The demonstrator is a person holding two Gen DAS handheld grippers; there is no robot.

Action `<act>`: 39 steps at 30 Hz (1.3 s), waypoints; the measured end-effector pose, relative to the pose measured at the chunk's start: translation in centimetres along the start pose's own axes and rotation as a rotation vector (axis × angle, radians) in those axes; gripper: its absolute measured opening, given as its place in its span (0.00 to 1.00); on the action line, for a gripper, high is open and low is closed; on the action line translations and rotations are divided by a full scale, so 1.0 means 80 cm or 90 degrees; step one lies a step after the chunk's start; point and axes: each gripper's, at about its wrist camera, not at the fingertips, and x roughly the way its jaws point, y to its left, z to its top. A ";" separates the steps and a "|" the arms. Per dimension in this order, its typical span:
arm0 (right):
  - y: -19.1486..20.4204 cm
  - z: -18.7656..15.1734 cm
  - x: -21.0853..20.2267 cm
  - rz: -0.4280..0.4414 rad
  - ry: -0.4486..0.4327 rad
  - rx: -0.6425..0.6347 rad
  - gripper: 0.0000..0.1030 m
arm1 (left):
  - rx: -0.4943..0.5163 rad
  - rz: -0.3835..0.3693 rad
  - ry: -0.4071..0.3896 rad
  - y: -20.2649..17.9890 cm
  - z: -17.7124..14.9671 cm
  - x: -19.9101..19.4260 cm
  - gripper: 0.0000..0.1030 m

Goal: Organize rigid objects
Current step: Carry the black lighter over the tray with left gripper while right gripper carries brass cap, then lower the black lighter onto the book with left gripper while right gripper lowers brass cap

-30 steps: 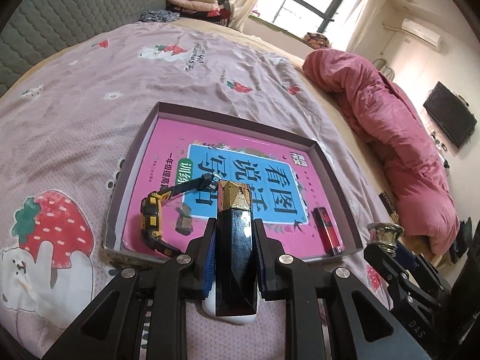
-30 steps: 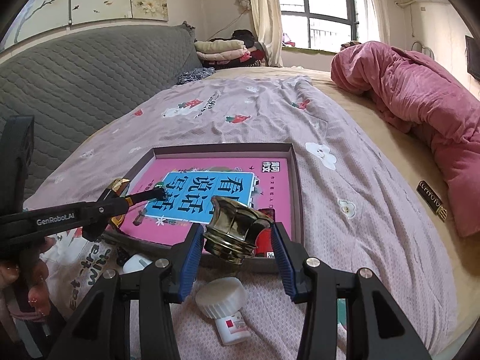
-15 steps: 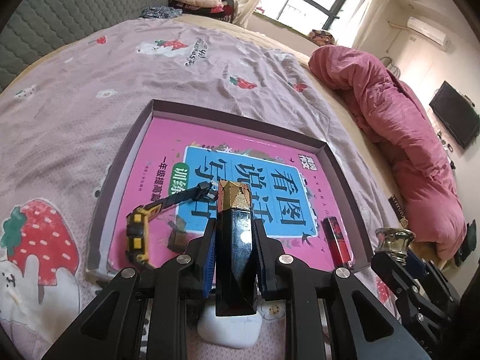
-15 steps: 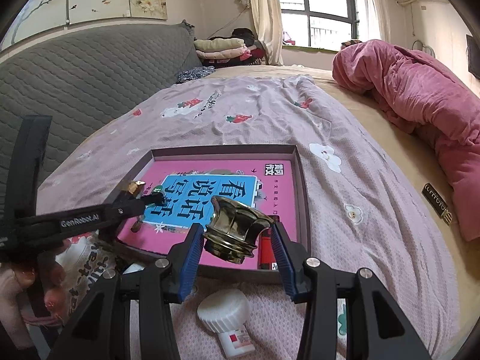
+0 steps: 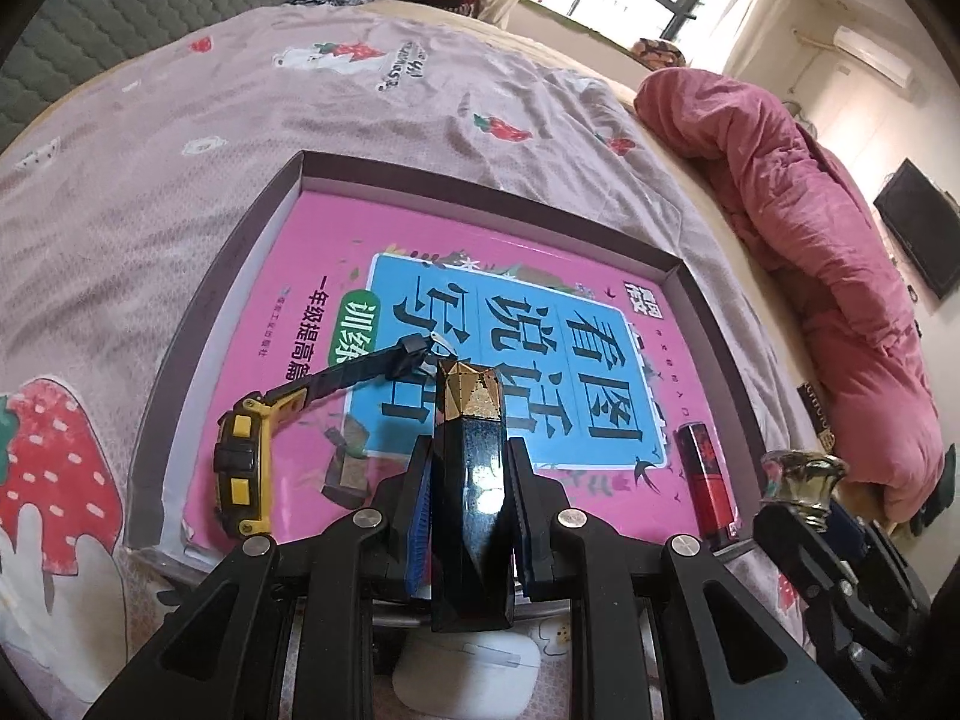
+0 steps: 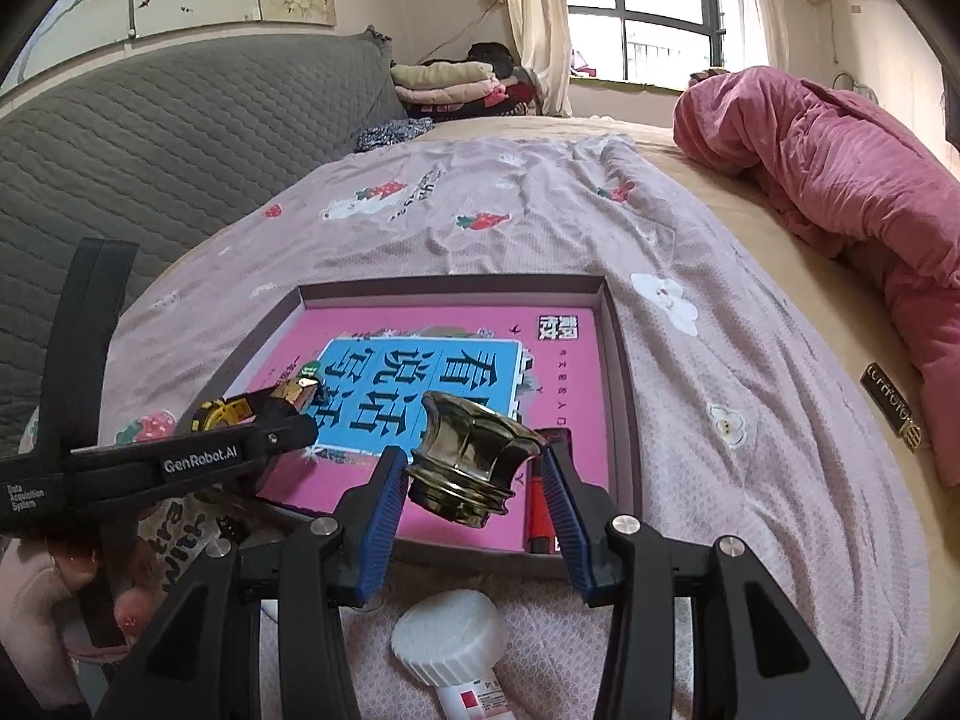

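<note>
Bed sheet (image 5: pixel 180 138), tray (image 5: pixel 198 312) mid-bed.
Left gripper (image 5: pixel 471 516) clamps slick black bottle (image 5: pixel 474 480) mid-body; right gripper (image 6: pixel 474 498) clamps heavy-looking brass cap (image 6: pixel 468 462).

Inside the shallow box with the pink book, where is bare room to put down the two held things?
The far half of the pink book, up to the grey box's far wall, is bare. Some free space lies between the yellow-black watch and the red lighter. The near-left corner is crowded by the watch and a small brown piece.
</note>
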 end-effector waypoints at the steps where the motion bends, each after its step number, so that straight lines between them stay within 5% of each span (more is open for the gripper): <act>1: 0.001 -0.001 0.002 0.003 0.001 -0.004 0.45 | 0.000 0.001 0.000 0.001 0.000 0.000 0.22; 39: 0.025 -0.005 0.050 0.016 0.090 -0.046 0.45 | 0.013 0.022 0.038 0.006 0.000 0.012 0.22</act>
